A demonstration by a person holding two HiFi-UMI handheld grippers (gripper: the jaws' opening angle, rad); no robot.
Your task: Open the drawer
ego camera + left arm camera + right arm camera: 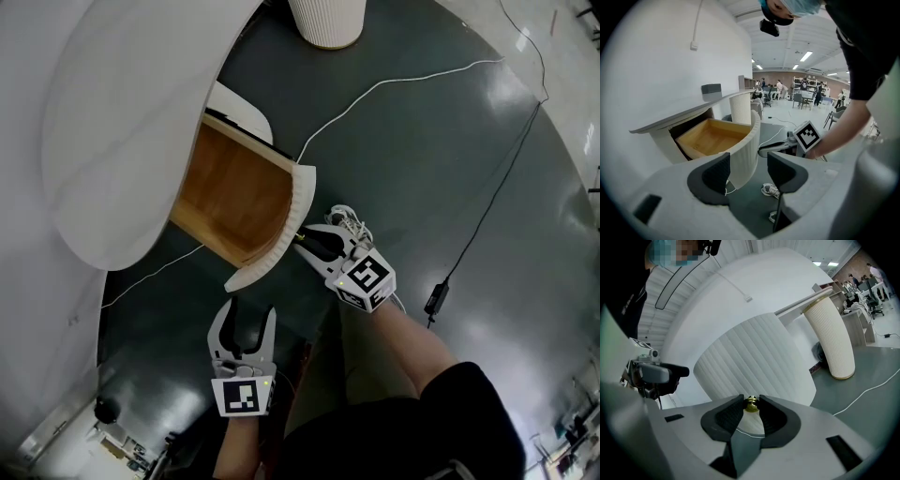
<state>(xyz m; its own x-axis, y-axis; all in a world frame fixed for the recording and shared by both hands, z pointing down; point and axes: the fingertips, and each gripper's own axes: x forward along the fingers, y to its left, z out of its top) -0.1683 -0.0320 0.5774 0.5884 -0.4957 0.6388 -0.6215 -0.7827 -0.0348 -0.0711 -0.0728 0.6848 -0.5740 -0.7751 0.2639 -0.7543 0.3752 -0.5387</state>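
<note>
Floor (422, 169): dark grey, glossy, streaked with light.
Ribbed column (326, 23): white, upright on the floor.
White cable (394, 80): trails across the floor, passing near the column.
Black cable (497, 187): thin, ending at a small adapter (436, 299).
Background (806, 89): distant people, chairs and shelving.

The drawer (230, 192) stands pulled well out from under the rounded white bench top (112, 122); its inside is plain honey-coloured wood, open to view from above; its front (286, 225) is a curved white panel with vertical ribs, wider than the wooden box behind it; a small brass knob (751, 403) on the front's outer face sits pinched between the jaws of the right gripper (303, 237)
</note>
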